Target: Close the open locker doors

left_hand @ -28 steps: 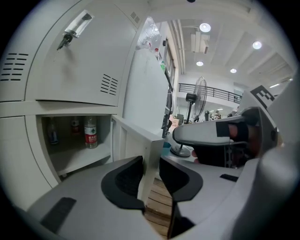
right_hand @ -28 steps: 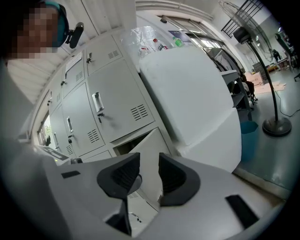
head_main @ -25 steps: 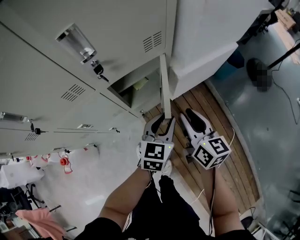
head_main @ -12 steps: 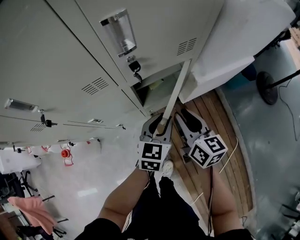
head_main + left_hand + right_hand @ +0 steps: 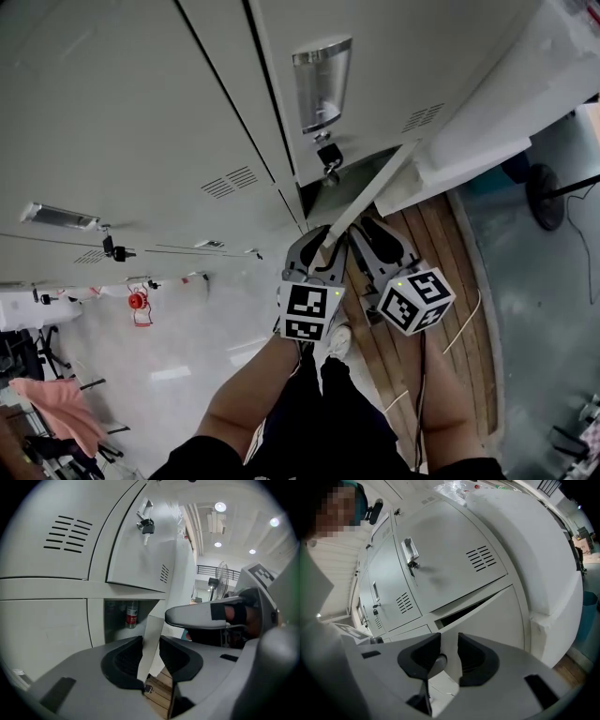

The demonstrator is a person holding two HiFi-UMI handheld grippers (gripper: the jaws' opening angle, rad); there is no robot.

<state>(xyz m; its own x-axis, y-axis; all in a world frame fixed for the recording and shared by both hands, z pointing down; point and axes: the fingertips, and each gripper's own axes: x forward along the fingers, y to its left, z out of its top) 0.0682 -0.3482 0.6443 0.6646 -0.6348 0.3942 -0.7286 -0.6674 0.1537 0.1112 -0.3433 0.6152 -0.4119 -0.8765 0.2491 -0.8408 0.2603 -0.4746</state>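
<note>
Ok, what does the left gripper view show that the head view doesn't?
Only the left gripper view: a red-labelled bottle inside the open locker, plus ceiling lights. Only the head view: the person's legs and a pink cloth. Both: the open door, its edge in the jaws of the left gripper, and the key hanging in the door above.

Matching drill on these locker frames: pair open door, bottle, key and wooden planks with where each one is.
Things:
1 open door
2 bottle
3 key
4 wooden planks

Places:
A hanging from the lock of the upper door
B laid as flooring
C edge between the jaws of the left gripper
D standing inside the open locker

Pairs: 1-C, 2-D, 3-A, 4-B
</note>
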